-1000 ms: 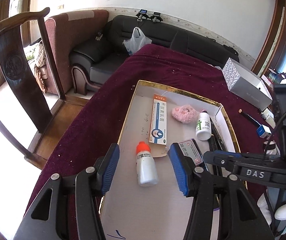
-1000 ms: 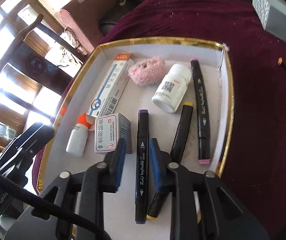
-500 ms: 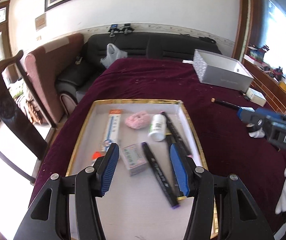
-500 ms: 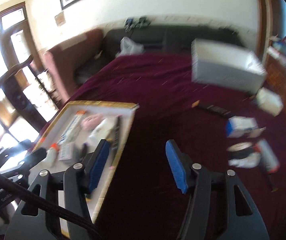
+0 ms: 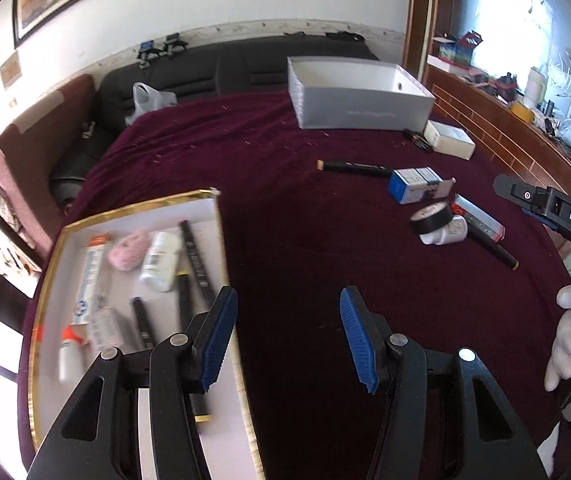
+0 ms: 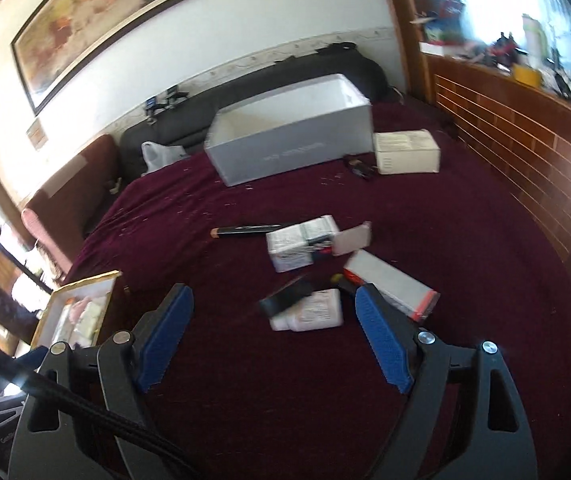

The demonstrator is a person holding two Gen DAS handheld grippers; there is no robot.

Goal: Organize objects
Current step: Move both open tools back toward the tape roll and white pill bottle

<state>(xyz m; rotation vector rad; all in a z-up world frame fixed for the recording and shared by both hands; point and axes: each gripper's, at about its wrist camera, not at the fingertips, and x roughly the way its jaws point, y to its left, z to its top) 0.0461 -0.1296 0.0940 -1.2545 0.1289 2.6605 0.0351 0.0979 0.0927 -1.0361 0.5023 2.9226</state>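
So the whole setup sits on a big table covered in a dark maroon velvety cloth (image 5: 325,248), speckled with little bits of lint. Behind it there's a black leather sofa (image 5: 221,68) with a white plastic bag (image 5: 147,98) on it, a reddish armchair (image 5: 37,136) off to the left, and a big framed painting (image 6: 97,20) on the white wall. Wood panelling (image 6: 505,136) runs along the right side under a cluttered sill, with bright window light.

The gold-rimmed tray (image 5: 218,240) is at the left edge of the cloth and holds markers, a white pill bottle (image 5: 160,255), a pink fuzzy thing (image 5: 127,249) and a long medicine box (image 5: 92,280). Farther back stands an open grey box (image 5: 361,98) with a small white carton (image 5: 449,139) beside it.

The loose stuff is a cluster right of centre: a blue-and-white box (image 5: 415,185), a black tape roll (image 5: 431,219) resting against a white bottle (image 5: 451,232), a red-ended flat box (image 6: 393,288), and a black marker (image 5: 355,168) lying alone.

Left gripper (image 5: 288,336) is spread wide with nothing in it, hovering over the tray's right edge. Right gripper (image 6: 273,338) is also wide open and empty, hanging just short of the tape and bottle.
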